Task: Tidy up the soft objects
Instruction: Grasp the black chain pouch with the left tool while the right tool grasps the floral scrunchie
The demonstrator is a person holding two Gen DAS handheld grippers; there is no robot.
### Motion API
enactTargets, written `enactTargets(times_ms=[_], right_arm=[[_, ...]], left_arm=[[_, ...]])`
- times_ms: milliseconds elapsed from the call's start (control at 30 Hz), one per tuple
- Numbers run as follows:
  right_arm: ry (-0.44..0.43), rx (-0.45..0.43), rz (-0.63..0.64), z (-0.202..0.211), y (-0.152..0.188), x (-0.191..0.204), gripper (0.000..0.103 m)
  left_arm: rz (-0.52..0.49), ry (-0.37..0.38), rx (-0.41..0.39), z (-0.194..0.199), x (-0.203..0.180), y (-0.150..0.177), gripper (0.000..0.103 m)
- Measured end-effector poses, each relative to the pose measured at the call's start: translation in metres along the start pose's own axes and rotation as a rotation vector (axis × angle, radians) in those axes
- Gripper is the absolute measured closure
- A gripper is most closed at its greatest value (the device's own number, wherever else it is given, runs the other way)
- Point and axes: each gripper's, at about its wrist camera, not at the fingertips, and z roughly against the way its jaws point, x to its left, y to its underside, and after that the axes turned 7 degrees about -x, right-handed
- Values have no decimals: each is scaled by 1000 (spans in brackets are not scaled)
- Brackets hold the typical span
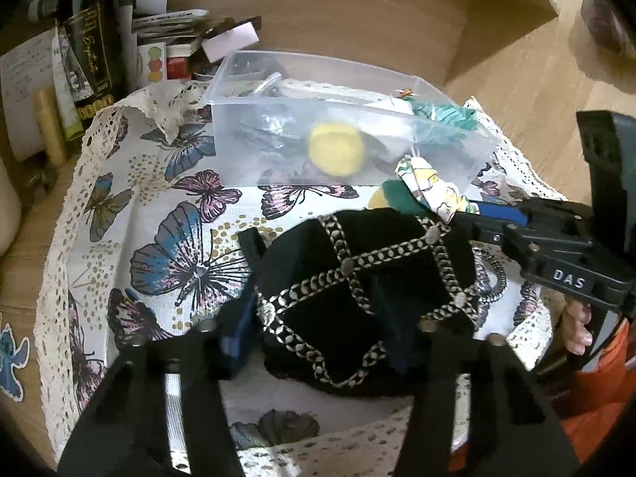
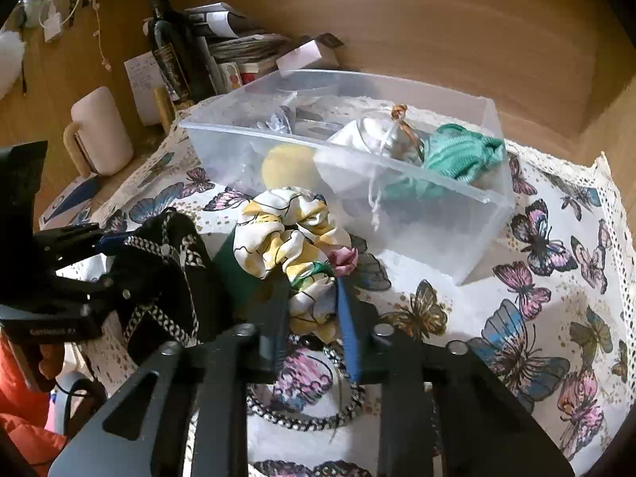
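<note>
My left gripper (image 1: pixel 318 298) is shut on a black soft pouch with silver chain trim (image 1: pixel 365 290); the pouch also shows at the left of the right wrist view (image 2: pixel 163 278). My right gripper (image 2: pixel 310 306) is shut on a white and yellow floral scrunchie (image 2: pixel 290 238), seen in the left wrist view (image 1: pixel 433 187) just beyond the pouch. A clear plastic box (image 2: pixel 469 214) stands behind, holding a yellow sponge (image 2: pixel 288 167), a white drawstring bag (image 2: pixel 369 139) and a teal knit piece (image 2: pixel 457 155). A green and yellow sponge (image 1: pixel 397 196) lies between pouch and box.
A butterfly-print cloth (image 2: pixel 536 318) covers the wooden table. A silver chain strap (image 2: pixel 302 417) trails on it below my right gripper. A dark wine bottle (image 1: pixel 95 39), stacked papers (image 1: pixel 171 24) and a white mug (image 2: pixel 103 135) stand at the back left.
</note>
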Motion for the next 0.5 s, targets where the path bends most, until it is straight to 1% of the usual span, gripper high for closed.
enactTargets(times_ms=[67, 133, 167, 267, 467, 500], right_arm=[[18, -11, 2, 4, 2, -1, 90], [33, -33, 2, 12, 3, -3, 91], [41, -47, 3, 16, 2, -3, 91], [62, -101, 4, 31, -4, -5, 91], [87, -209, 6, 64, -18, -8, 91], [89, -228, 7, 69, -20, -9, 91]], left_arm=[[22, 32, -1, 4, 2, 0, 74], [47, 70, 3, 6, 5, -2, 78], [52, 67, -8, 9, 6, -4, 80], [29, 40, -60, 22, 3, -13, 84], [-36, -36, -176, 52, -5, -31, 85], [-38, -40, -191, 56, -5, -35, 85]])
